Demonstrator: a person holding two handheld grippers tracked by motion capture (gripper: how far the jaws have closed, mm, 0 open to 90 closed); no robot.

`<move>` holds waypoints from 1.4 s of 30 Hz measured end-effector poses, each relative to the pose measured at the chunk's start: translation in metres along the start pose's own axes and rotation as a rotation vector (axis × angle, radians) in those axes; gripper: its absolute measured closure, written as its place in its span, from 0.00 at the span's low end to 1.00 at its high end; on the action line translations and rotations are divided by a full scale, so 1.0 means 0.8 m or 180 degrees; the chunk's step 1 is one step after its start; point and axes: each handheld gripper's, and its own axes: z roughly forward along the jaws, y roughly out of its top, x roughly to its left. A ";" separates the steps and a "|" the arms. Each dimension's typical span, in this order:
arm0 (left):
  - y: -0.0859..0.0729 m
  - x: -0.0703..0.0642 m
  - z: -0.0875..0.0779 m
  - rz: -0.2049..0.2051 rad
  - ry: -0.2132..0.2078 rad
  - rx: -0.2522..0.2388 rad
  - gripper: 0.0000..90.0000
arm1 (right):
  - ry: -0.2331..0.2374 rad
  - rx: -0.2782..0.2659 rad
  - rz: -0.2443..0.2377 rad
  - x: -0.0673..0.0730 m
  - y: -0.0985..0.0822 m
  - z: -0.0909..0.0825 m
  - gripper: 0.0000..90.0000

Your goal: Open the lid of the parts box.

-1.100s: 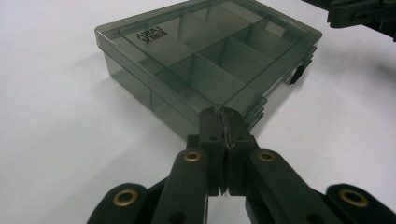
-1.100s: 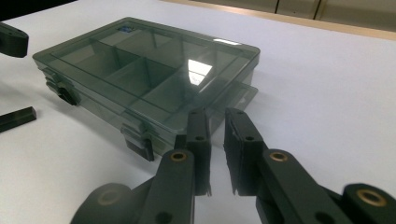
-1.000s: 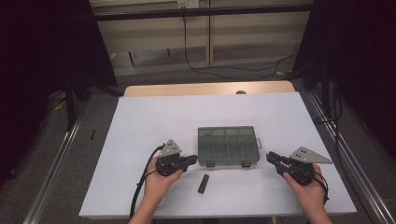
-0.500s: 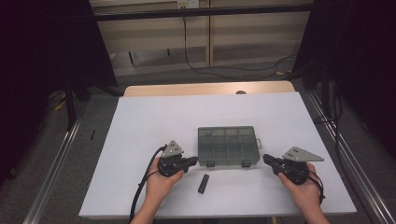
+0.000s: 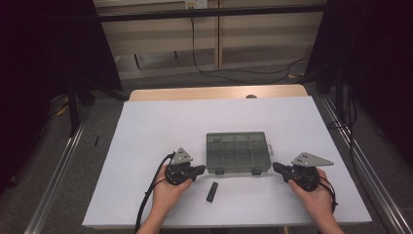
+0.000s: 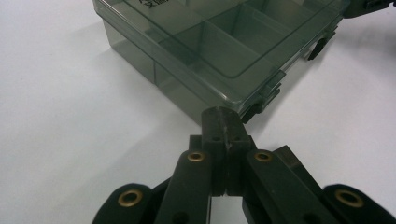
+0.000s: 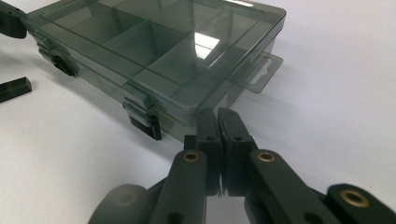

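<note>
R gripper [image 5: 278, 168] nudged closer to box's [image 5: 238, 152] rt edge, closing.

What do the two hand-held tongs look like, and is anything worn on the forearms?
Both the left tongs and right tongs are black, each topped by a grey three-cornered plate. Up close, the jaws are flat black bars with brass-coloured rivets. A black cable trails from each. The forearms are bare, with no sleeves in view.
</note>
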 end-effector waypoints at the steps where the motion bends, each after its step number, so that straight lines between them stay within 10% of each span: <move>1: 0.000 0.000 0.000 -0.0011 -0.0004 0.0001 1.00 | 0.0006 0.0010 -0.0019 0.000 0.000 0.001 0.98; 42: -0.002 -0.007 0.007 0.0057 0.0058 0.0159 1.00 | 0.0004 0.0132 -0.0121 0.001 -0.004 0.006 0.97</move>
